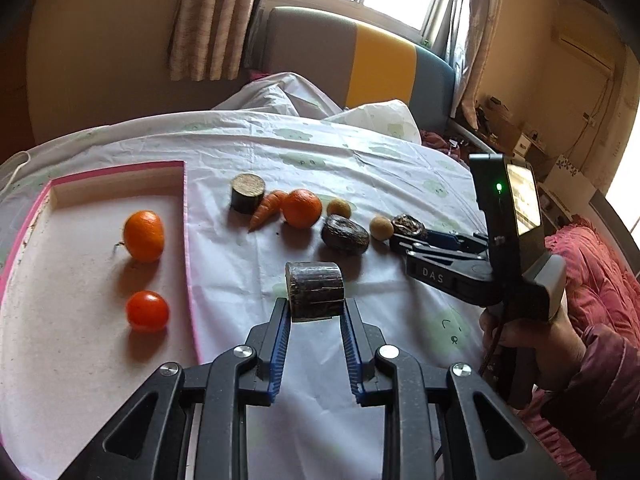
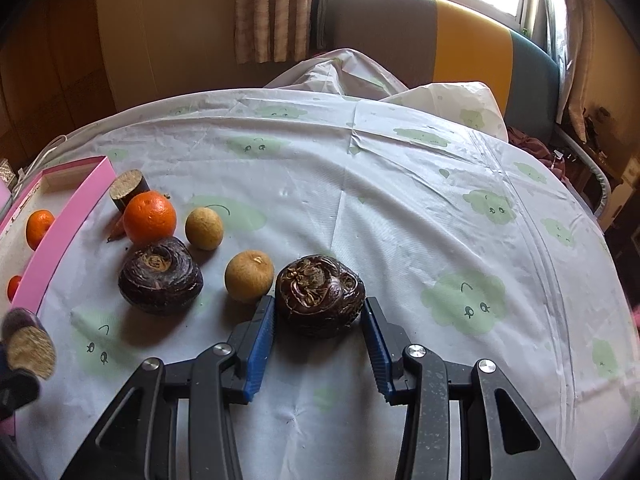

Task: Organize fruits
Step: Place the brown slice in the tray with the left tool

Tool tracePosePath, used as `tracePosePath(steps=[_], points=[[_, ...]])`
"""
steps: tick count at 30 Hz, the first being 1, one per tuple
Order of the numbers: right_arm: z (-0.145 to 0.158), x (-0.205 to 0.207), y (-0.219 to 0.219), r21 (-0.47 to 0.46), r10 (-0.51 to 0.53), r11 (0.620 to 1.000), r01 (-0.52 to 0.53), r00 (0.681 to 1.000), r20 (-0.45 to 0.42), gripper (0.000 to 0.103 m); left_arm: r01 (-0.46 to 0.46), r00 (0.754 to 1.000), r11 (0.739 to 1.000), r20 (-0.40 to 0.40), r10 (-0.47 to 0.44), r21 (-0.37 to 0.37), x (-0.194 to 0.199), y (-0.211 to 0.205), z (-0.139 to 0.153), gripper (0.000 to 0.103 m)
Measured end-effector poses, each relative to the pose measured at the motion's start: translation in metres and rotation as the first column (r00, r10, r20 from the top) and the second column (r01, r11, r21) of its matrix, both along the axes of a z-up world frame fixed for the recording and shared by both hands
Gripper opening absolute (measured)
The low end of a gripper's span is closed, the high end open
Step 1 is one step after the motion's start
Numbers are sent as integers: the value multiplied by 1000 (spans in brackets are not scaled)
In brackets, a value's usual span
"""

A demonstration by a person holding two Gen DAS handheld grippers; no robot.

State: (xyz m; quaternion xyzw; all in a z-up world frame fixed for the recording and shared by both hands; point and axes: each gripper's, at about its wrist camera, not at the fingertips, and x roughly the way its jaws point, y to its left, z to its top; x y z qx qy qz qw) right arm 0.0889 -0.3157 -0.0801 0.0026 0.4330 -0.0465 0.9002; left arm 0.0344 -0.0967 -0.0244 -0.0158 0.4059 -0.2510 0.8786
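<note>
1. The left claw (image 1: 316, 312) is clamped on a short dark sugarcane piece (image 1: 315, 291), its blue pads pressed on the two cut ends. The piece looks stiff and woody, fairly light, with a smooth waxy rind. Gripping the flat fibrous ends should hold better than gripping the round side, which could roll out.

2. The right claw (image 2: 319, 320) is set narrowly around a dark water chestnut (image 2: 320, 295) that sits on the plastic sheet (image 2: 400, 184) over the bed. The pads touch or nearly touch its flanks; whether they press I cannot tell for sure. It appears hard, dense and squat, with glossy skin that may slip, so the widest middle band is the best place to hold.

3. Just beside it lie a tan longan (image 2: 249, 276) and a second water chestnut (image 2: 161, 281). The longan looks light with a thin brittle shell, so it wants a gentle squeeze across the middle.

4. Farther off are another longan (image 2: 204, 227), an orange (image 2: 149, 217), a small carrot (image 1: 267, 209) and an upright cane stub (image 1: 248, 193). The orange is soft-skinned and heavier.

5. The pink tray (image 1: 120, 171) at the left already holds a mandarin (image 1: 144, 235) and a small red-orange fruit (image 1: 147, 311).
</note>
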Motion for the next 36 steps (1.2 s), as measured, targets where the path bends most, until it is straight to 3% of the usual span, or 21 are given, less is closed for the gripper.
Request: tracePosePath(steps=[5,12,19,25,36], points=[[0,0,1,-14,0,1000,0,1000,-1,44,-155,988,988,-3,155,-1,18,53,13,26],[0,0,4,-29,0,1000,0,1000,-3,44,-344,931,936,-105,350,69,74,117,-6,26],[0,0,3,-29,0,1000,0,1000,-3,44,-382,911,916,-114,396,126,113,127,-17,30],[0,0,3,-28,0,1000,0,1000,-2,44,-431,895,895,-73,440,119,93,127,-5,32],[0,0,4,-34,-1,999,1,1000,-7,43,-408,904,905,-80,419,122,40,119,-5,32]])
